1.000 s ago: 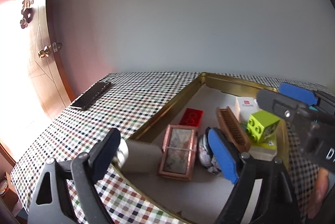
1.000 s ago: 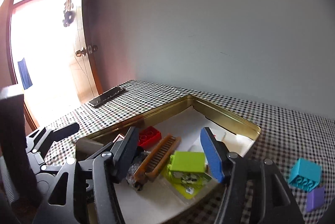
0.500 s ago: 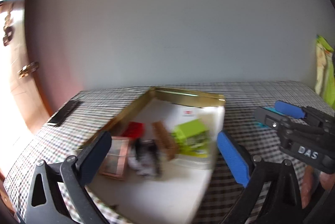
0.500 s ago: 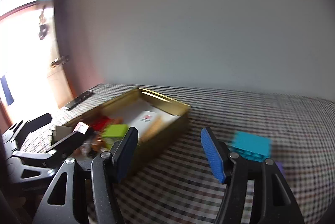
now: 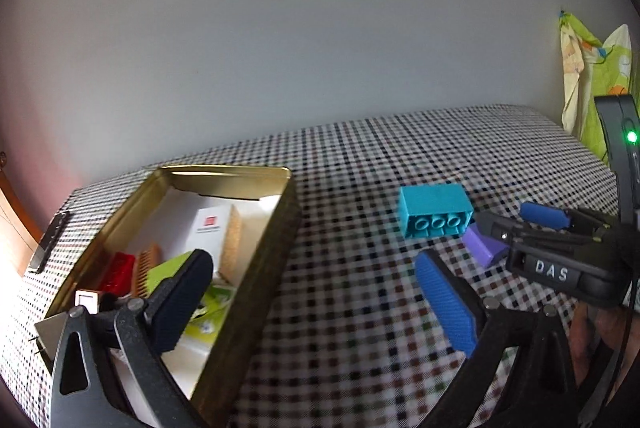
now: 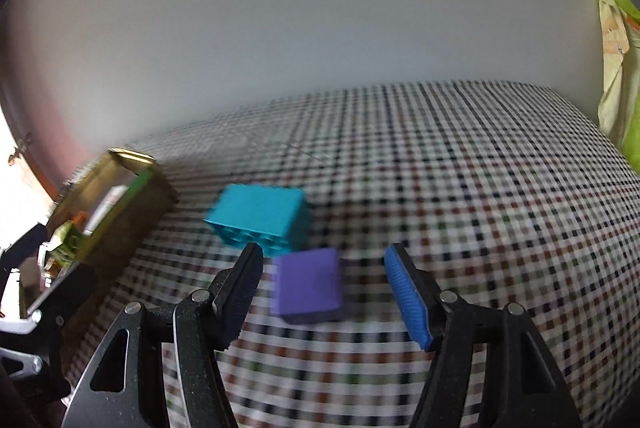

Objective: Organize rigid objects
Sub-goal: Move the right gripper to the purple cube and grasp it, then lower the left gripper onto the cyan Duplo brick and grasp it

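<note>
Both grippers swung right, purple block (image 6: 308,284) framed

I'm seeing daylight flaring in at the far left, washing that edge out. Motion blur is smearing the checked tablecloth (image 6: 460,188) in my right view, and fisheye curvature is darkening every corner.

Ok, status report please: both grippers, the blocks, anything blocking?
Left gripper open, empty. Right gripper open around purple block, not gripping. Teal block just behind it. Tin off left.
</note>
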A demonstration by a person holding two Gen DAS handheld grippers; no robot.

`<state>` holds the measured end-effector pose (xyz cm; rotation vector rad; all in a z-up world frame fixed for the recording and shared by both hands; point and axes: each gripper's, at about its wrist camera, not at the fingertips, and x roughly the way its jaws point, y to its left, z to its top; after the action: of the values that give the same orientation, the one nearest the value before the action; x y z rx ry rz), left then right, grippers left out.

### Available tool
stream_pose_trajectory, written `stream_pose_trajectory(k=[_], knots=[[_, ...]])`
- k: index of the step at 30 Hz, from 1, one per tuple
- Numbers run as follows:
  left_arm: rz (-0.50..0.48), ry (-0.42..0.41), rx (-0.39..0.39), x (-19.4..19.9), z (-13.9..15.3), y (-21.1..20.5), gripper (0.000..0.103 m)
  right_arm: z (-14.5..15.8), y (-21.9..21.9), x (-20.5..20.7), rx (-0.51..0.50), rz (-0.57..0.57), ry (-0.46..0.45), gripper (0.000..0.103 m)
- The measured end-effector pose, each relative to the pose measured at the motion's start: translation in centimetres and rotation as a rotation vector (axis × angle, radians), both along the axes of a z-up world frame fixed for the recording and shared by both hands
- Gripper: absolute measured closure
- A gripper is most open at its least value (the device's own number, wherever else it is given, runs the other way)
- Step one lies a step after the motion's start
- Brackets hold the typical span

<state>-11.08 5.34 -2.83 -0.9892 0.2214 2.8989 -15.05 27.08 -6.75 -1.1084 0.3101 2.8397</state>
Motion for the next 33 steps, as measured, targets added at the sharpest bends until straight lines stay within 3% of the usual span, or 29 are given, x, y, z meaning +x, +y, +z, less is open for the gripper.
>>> stream_pose_trajectory(k=[4, 11, 13, 14, 24, 29, 33], knots=[[-0.008, -0.014, -0.021, -0.9, 0.0, 1.1, 0.001, -0.4, 0.3, -0.4, -0.028, 0.016, -0.031, 0.037], [-0.001, -0.047, -0.028, -2.2, -0.8, 1.5, 0.001, -1.2, -1.5, -1.8, 0.022, 0.075, -0.107, 0.039], [0.000, -0.054, -0.018, -2.6, -1.1, 1.6, 0.001, -1.3, -1.8, -2.0, 0.076, 0.068, -0.122, 0.049], [-0.001, -0.056, -0.016, -2.8, -1.1, 1.8, 0.001, -1.3, -1.8, -2.0, 0.087, 0.064, -0.123, 0.060], [-0.011, -0.059, -0.032, -3.8, -1.4, 3.1, 0.001, -1.4, 0.1, -2.2, 0.009, 0.073, -0.102, 0.059], [-0.011, -0.063, -0.040, -4.1, -1.7, 3.3, 0.001, -1.4, -0.5, -2.6, 0.051, 0.085, -0.114, 0.059], [-0.007, -0.061, -0.036, -4.2, -1.7, 3.2, 0.001, -1.3, 0.1, -2.5, 0.011, 0.087, -0.103, 0.057]])
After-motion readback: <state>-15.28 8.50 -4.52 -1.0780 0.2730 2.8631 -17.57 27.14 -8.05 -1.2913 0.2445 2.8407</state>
